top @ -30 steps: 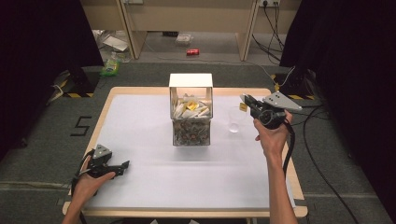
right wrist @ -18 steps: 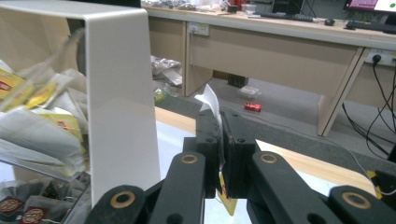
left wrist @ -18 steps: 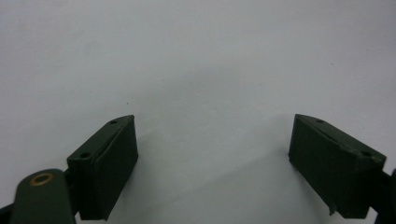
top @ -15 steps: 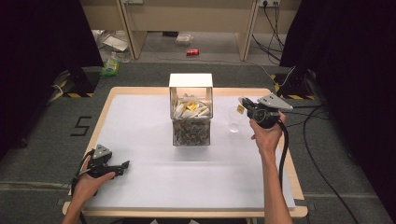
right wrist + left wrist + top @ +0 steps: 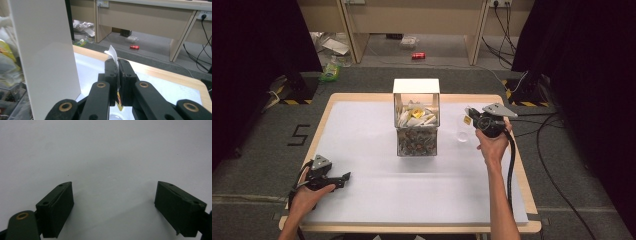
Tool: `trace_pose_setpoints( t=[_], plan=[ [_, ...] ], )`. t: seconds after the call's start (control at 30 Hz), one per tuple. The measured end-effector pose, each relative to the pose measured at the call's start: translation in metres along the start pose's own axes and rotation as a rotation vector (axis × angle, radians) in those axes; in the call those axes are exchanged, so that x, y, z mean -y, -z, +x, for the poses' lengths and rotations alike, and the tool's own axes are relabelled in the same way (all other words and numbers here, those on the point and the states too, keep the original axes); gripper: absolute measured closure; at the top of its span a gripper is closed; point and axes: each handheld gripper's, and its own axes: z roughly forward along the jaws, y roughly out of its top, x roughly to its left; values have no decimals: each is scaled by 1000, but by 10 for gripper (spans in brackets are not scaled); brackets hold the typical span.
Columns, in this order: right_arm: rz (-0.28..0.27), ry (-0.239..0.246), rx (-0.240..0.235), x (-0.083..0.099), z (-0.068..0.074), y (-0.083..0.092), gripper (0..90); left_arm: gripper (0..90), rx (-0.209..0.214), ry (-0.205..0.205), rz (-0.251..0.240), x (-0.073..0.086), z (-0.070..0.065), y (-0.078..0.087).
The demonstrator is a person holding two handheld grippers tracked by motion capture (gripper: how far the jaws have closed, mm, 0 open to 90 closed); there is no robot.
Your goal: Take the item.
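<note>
Resting low, left gripper [image 5: 343, 177]: jaws spread on table [image 5: 362, 130].
Right gripper [image 5: 468, 114]: raised beside box [image 5: 416, 120], pinching white packet [image 5: 112, 53], seen in its own view.

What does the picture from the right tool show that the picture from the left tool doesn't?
Right gripper view: the right tool shut on a small packet, beside a white box wall, with a red can on the floor beyond. Left gripper view: the left tool open, holding nothing. Both: the white table top.

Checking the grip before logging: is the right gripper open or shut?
Shut. In its own view the right gripper has its jaws pressed together on a thin white-and-yellow packet poking out above them.
</note>
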Motion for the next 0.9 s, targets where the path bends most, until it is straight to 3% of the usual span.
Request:
trace_pose_setpoints(
  t=[0.53, 0.67, 0.9],
  plan=[
    [53, 2, -3, 12, 2, -18, 867, 147, 0, 0, 0, 0, 0, 0],
    [58, -31, -4, 18, 1, -21, 866, 147, 0, 0, 0, 0, 0, 0],
    [72, -42, -2, 26, -2, -24, 864, 147, 0, 1, 0, 0, 0, 0]
  ],
)
